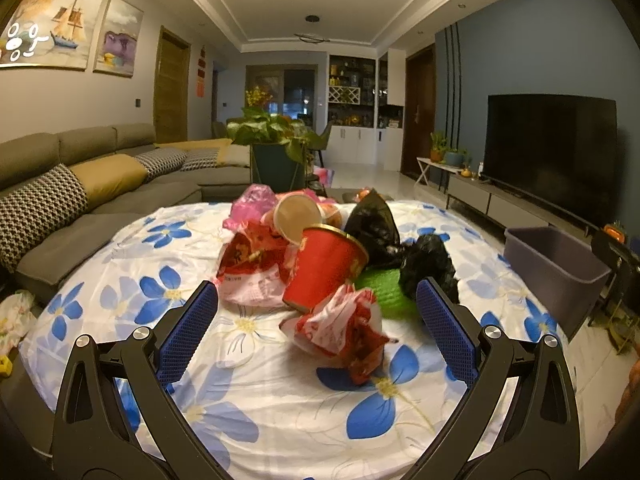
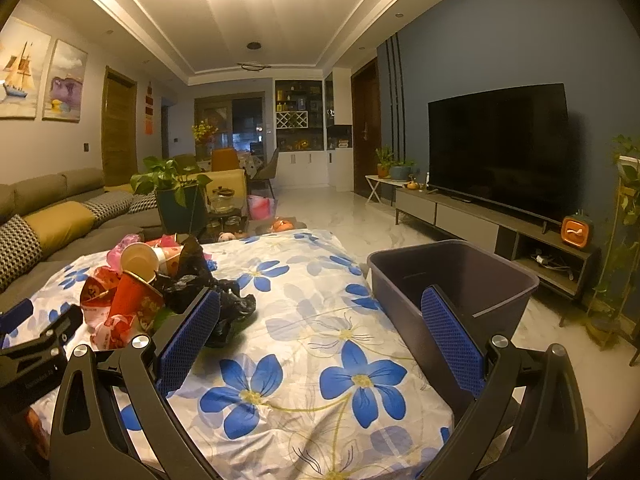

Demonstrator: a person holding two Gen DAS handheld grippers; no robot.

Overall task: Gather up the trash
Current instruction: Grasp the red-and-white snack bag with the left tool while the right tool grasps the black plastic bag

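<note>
- Landmark: the trash pile (image 1: 320, 248) lay heaped on the flower-printed cloth (image 1: 280, 400), toward the sofa side of the table.
- My left gripper (image 1: 317, 300) was spread wide and empty, hovering just in front of the pile, a crumpled red-and-white wrapper (image 1: 344, 332) lying between its blue pads (image 1: 188, 332).
- Behind that wrapper, within the pile, a red paper cup (image 1: 324, 268) lay tilted, with a second cup (image 1: 298, 218) showing its pale inside just beyond it.
- Black plastic bags (image 1: 424, 264) and a green piece (image 1: 380, 288) sat on the pile's television side.
- My right gripper (image 2: 320, 320) was likewise released, holding nothing, well apart from the pile over bare cloth.
- The grey bin (image 2: 456, 280) stood beyond the table edge, away from the pile.
</note>
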